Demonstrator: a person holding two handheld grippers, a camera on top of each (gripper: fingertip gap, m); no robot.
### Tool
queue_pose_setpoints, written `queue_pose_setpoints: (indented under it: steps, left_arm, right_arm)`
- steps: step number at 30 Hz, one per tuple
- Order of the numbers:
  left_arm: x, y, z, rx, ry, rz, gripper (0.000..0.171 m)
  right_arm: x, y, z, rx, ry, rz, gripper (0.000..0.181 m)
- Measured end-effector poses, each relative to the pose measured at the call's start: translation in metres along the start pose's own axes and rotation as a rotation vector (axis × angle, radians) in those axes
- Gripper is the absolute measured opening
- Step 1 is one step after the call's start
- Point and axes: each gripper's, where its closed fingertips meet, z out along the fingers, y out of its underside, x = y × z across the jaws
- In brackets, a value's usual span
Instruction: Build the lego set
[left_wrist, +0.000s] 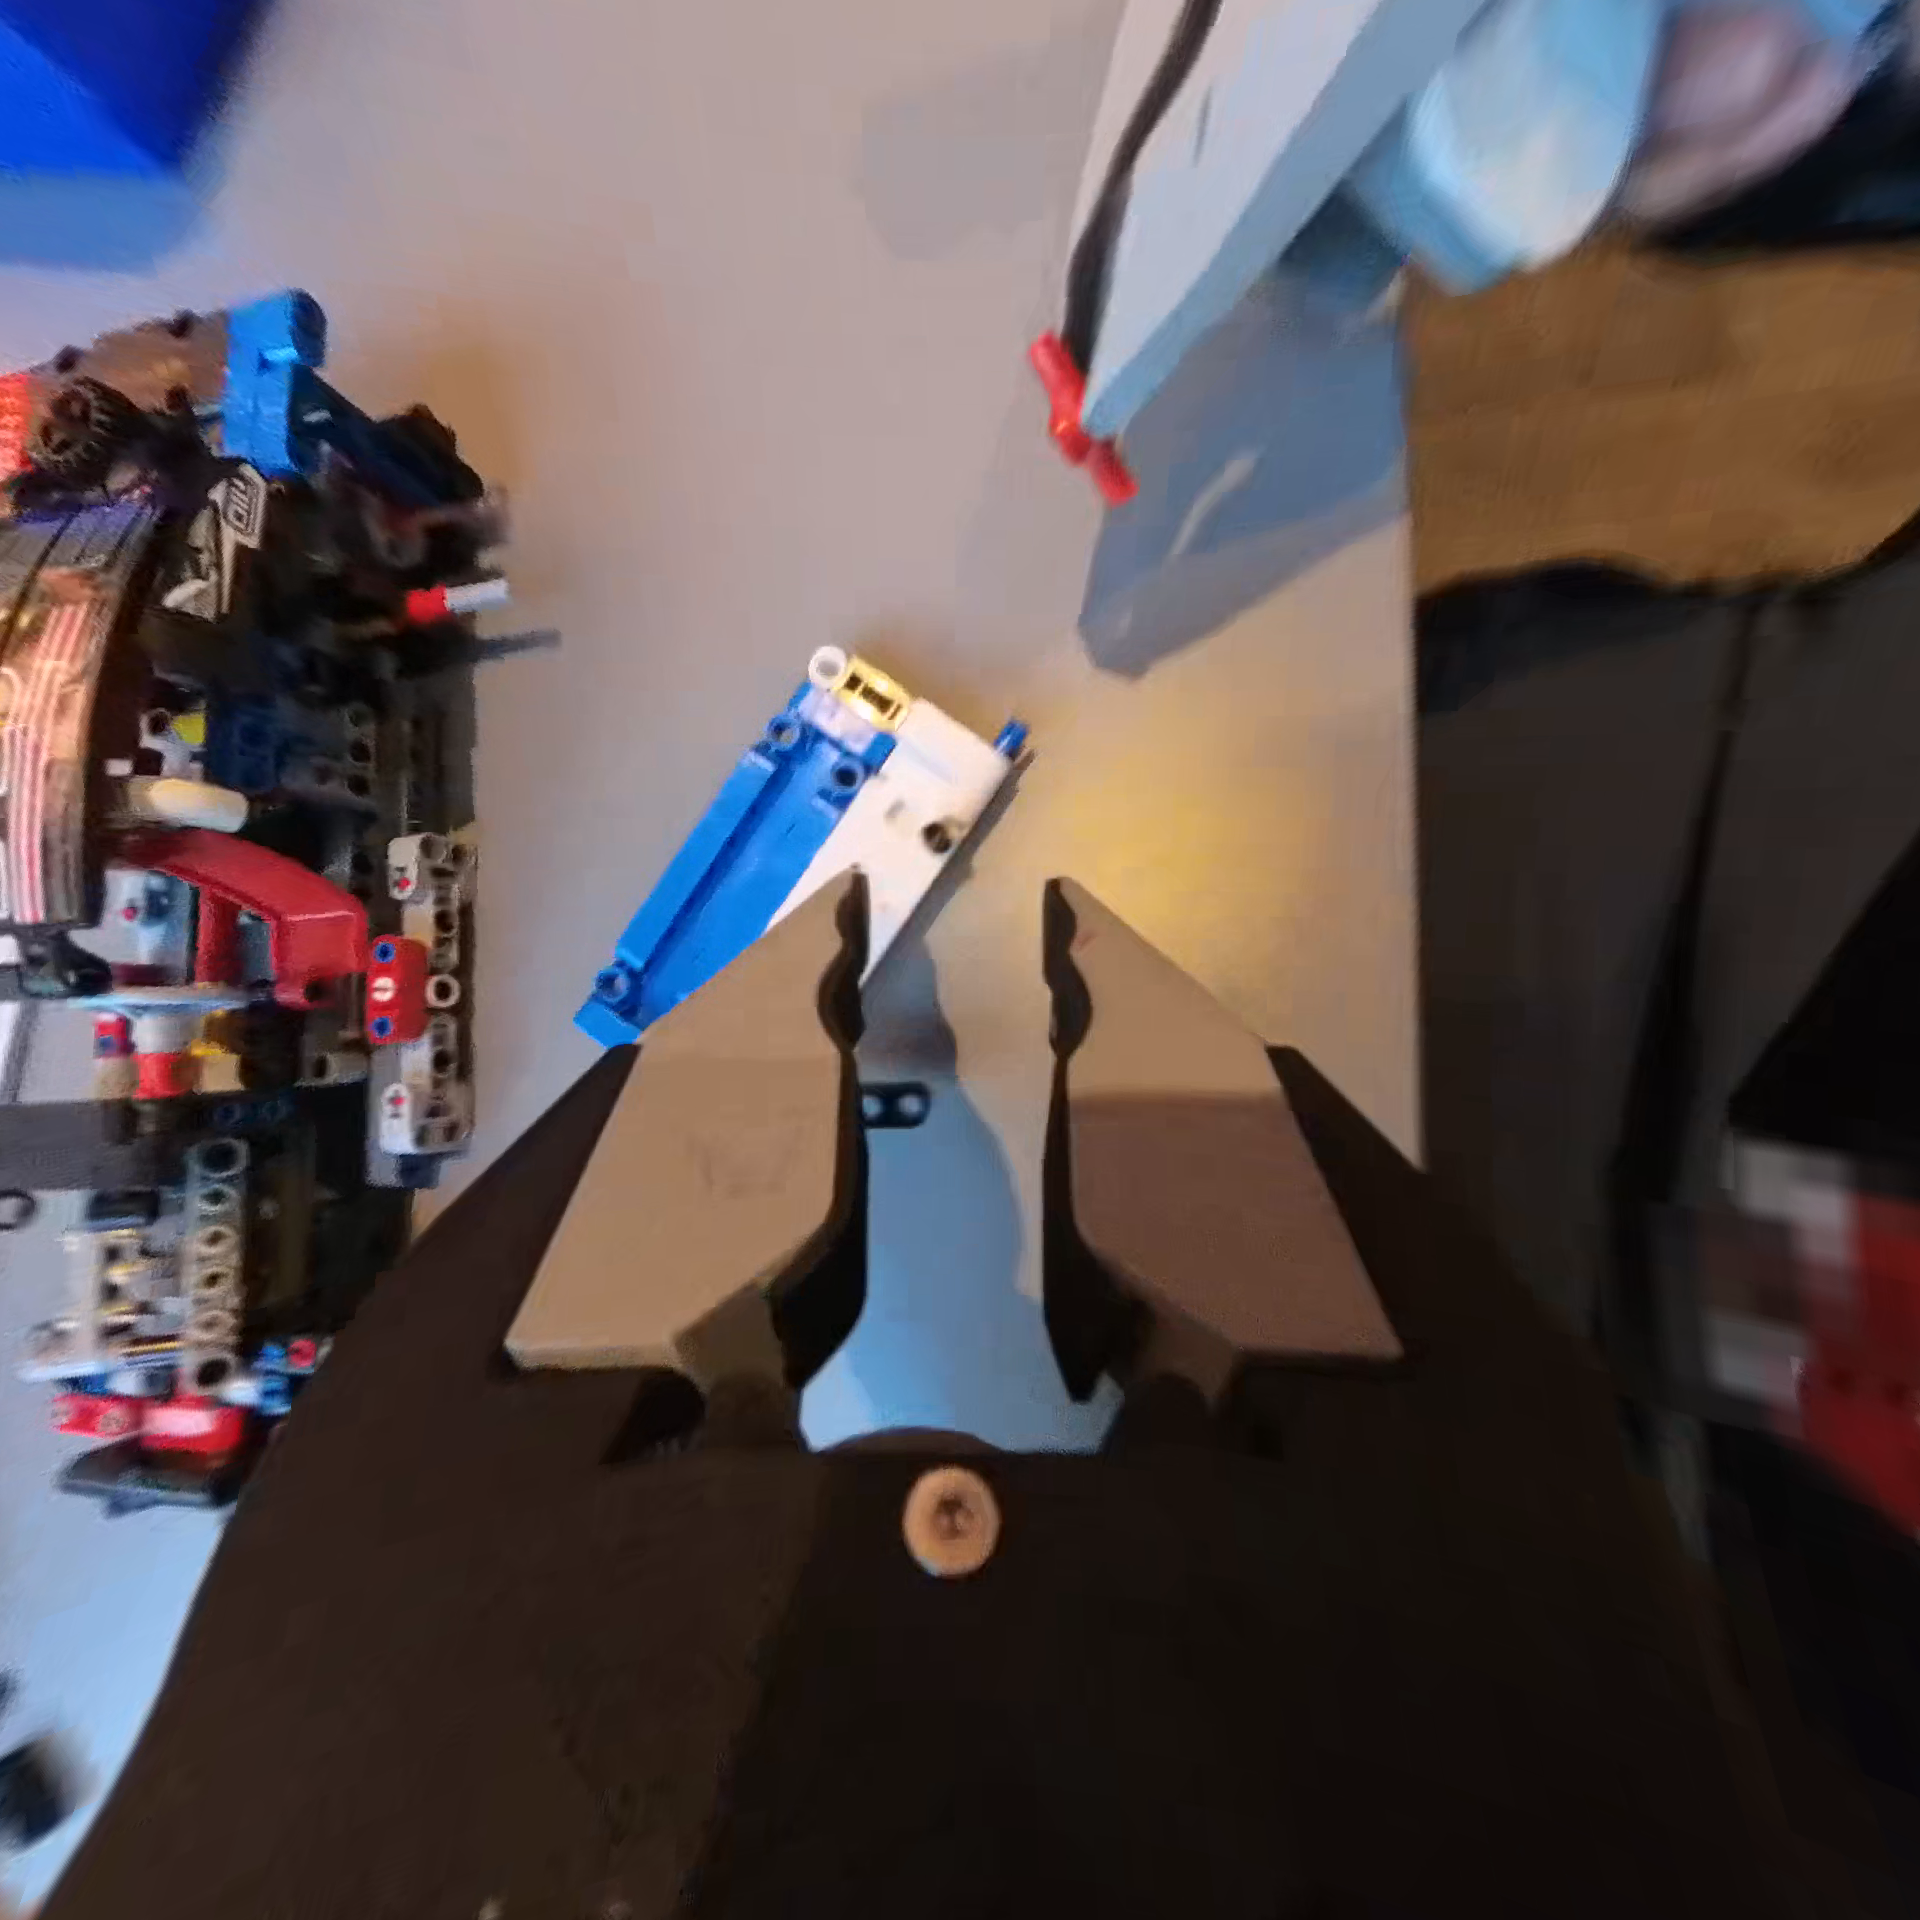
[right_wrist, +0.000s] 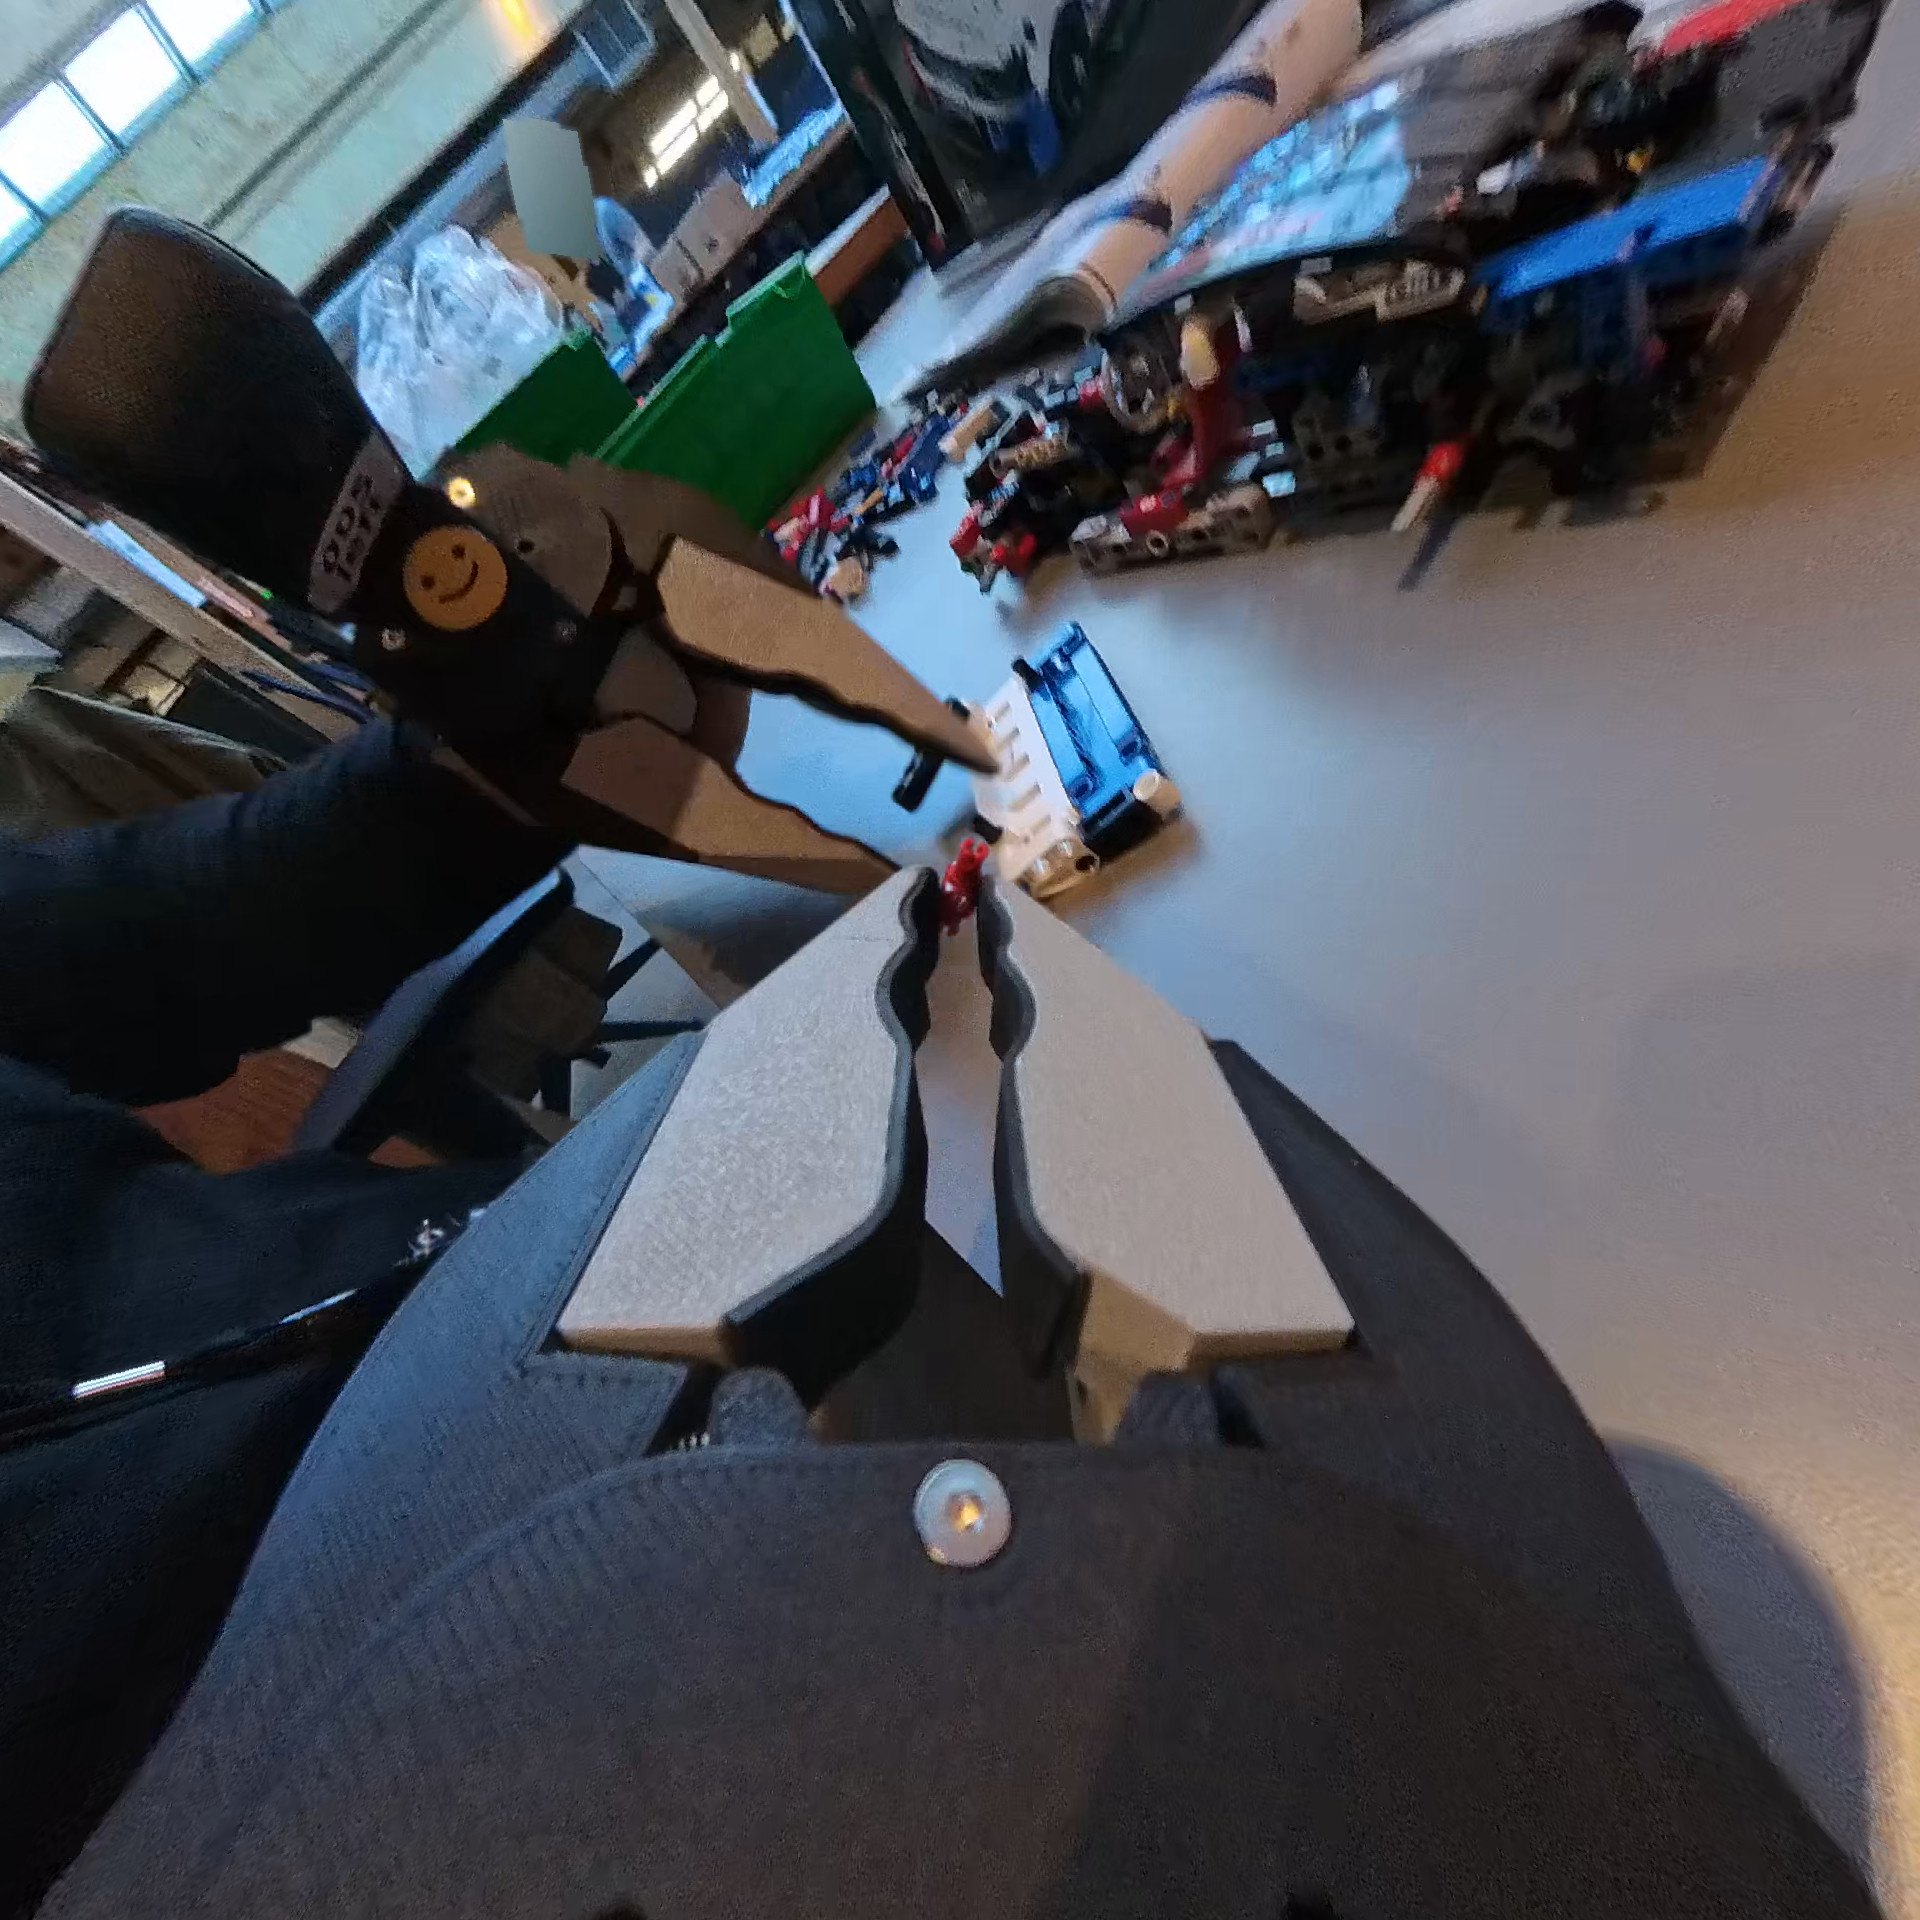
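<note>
A blue and white lego sub-assembly (left_wrist: 821, 831) lies on the table; it also shows in the right wrist view (right_wrist: 1081, 758). My left gripper (left_wrist: 954, 904) is open and empty, its left fingertip over the sub-assembly's near end. A small black piece (left_wrist: 896, 1103) lies on the table between its fingers. My right gripper (right_wrist: 958, 902) is shut on a small red pin (right_wrist: 961, 888) and hovers close to the sub-assembly's near end. In the left wrist view the right gripper (left_wrist: 1117, 405) is blurred at the upper right, the red pin (left_wrist: 1081, 426) at its tip.
The large, partly built lego car (left_wrist: 260, 831) stands to the left; in the right wrist view it (right_wrist: 1455, 364) sits beyond the sub-assembly. An open instruction booklet (right_wrist: 1247, 208), loose pieces (right_wrist: 904, 478) and green bins (right_wrist: 748, 405) lie farther back. The table edge (left_wrist: 1413, 831) runs on the right. About 7 centimetres separates my left fingertips from my right.
</note>
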Motion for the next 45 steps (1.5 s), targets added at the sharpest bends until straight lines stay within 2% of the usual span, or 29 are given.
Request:
queue_pose_setpoints:
  steps: [3,10,13,16,18,19,21,26,32,35,39,42,45]
  left_arm:
    - [-0.011,0.007,0.005,-0.056,-0.023,0.126,0.037]
    - [-0.008,0.004,0.012,-0.076,0.097,0.218,0.021]
    - [-0.005,-0.001,0.012,-0.077,0.11,0.265,0.031]
    - [-0.001,-0.001,0.013,-0.074,0.145,0.269,0.027]
    - [0.0,-0.003,0.016,-0.061,0.17,0.261,0.021]
    - [0.001,-0.004,0.017,-0.054,0.189,0.258,0.011]
    - [0.002,-0.007,0.02,-0.03,0.195,0.253,0.008]
    - [0.021,-0.02,0.025,0.021,0.215,0.237,0.008]
    - [0.045,-0.04,0.032,0.076,0.244,0.259,0.007]
    - [0.058,-0.051,0.037,0.103,0.271,0.304,0.008]
    - [0.066,-0.064,0.044,0.127,0.304,0.306,0.008]
    - [0.067,-0.066,0.045,0.124,0.354,0.269,0.021]
    - [0.067,-0.066,0.044,0.143,0.37,0.266,0.023]
  right_arm:
    - [0.007,0.009,0.002,-0.056,0.014,0.038,0.004]
    - [0.007,0.02,0.005,-0.116,-0.03,0.096,0.004]
    - [0.006,0.021,0.005,-0.116,-0.045,0.103,0.004]
    - [0.005,0.022,0.004,-0.126,-0.056,0.104,0.004]
    - [0.004,0.024,0.005,-0.138,-0.059,0.106,0.004]
    - [0.004,0.025,0.005,-0.142,-0.059,0.108,0.004]
    - [0.003,0.027,0.005,-0.154,-0.055,0.116,0.004]
    - [0.002,0.03,-0.005,-0.152,-0.045,0.162,0.005]
    - [-0.002,0.045,-0.042,-0.117,-0.051,0.255,0.005]
    - [-0.006,0.043,-0.059,-0.041,-0.078,0.326,0.005]
    - [0.0,0.047,-0.067,-0.031,-0.044,0.349,0.005]
    - [0.003,0.047,-0.071,-0.028,-0.033,0.352,0.005]
    - [0.006,0.048,-0.07,-0.036,-0.015,0.367,0.005]
